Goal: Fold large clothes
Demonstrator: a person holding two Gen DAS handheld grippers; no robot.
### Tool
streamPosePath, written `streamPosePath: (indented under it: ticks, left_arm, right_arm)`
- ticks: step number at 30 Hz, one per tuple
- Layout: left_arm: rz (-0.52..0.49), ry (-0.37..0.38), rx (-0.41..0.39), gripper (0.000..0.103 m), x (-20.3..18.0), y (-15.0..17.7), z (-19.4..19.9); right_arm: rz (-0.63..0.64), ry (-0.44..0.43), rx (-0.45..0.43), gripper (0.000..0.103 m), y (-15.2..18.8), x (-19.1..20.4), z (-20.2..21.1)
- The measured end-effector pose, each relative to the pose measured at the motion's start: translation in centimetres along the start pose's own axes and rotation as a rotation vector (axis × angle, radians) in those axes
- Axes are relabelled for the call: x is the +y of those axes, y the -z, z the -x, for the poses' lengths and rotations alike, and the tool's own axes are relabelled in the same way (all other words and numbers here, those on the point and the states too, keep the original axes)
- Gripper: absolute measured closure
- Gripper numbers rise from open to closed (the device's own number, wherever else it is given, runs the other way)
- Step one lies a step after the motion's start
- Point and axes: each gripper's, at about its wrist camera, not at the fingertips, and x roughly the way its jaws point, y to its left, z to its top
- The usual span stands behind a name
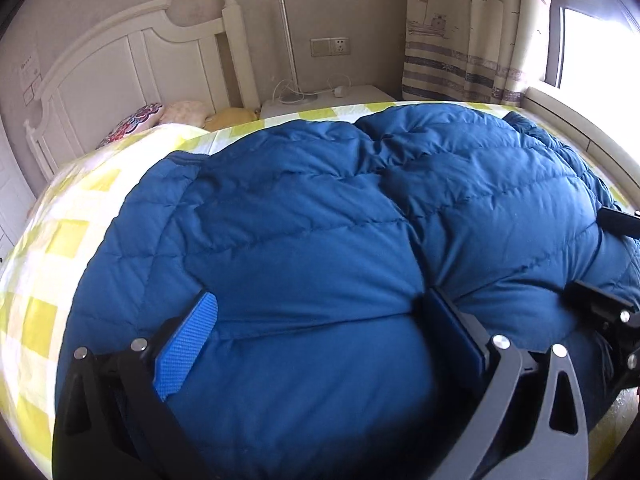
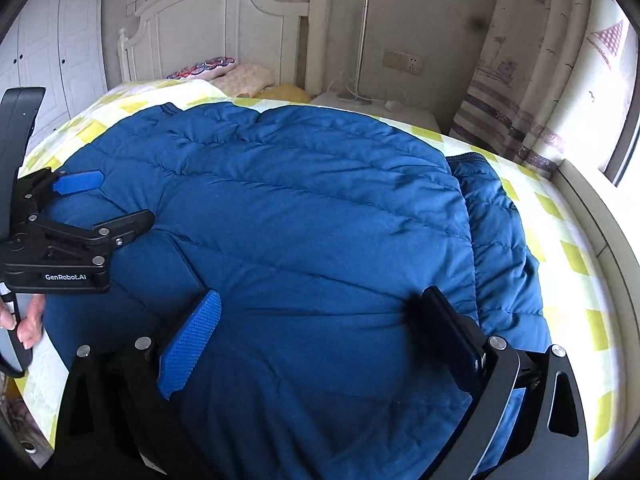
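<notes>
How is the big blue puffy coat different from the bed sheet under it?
The coat is one solid dark blue; the sheet is checked yellow and white. The coat is thick, quilted and bulging; the sheet lies thin and flat. The coat sits on top, covering the middle; the sheet shows only around it. Both are soft fabric on the bed.

The jacket [image 2: 304,208] lies on the bed [image 2: 560,216], with pillows [image 2: 240,74] behind it by the headboard [image 2: 224,16].

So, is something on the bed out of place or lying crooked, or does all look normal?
Mostly normal. The blue down jacket lies spread on the yellow checked sheet. One part sticks out from under its right edge, so the fold is uneven there. Both the left gripper and right gripper are open over the jacket.
</notes>
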Motion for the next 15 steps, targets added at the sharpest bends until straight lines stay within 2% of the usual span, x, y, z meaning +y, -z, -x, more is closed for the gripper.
streamPosePath:
  ticks: [4, 6, 8, 11, 12, 14, 15]
  left_arm:
    - [0.081, -0.014, 0.005, 0.002, 3.4, 0.5, 2.1]
    - [0.125, -0.101, -0.024, 0.002, 6.0, 0.6, 3.6]
    - [0.163, -0.169, 0.001, 0.002, 8.3, 1.4, 3.1]
    - [0.221, -0.097, 0.005, 0.002, 11.1, 3.1, 2.4]
    - [0.228, -0.105, 0.010, 0.002, 11.3, 3.3, 2.6]
    - [0.233, -0.166, 0.011, 0.004, 10.5, 3.2, 3.8]
    - [0.223, -0.166, -0.008, 0.005, 9.7, 3.1, 4.6]
  right_arm:
    - [-0.055, 0.025, 0.007, 0.007, 0.6, -2.6, 1.5]
    - [-0.095, 0.054, 0.002, 0.007, 1.3, -4.1, 2.1]
    - [-0.142, 0.064, -0.001, 0.006, 2.1, -5.7, 2.6]
    - [-0.202, 0.026, 0.001, 0.005, 3.2, -7.1, 2.3]
    - [-0.212, 0.030, 0.001, 0.005, 3.2, -7.2, 2.5]
    - [-0.200, 0.094, -0.004, 0.006, 2.9, -6.3, 3.1]
    - [-0.175, 0.118, -0.021, 0.006, 2.7, -5.6, 3.8]
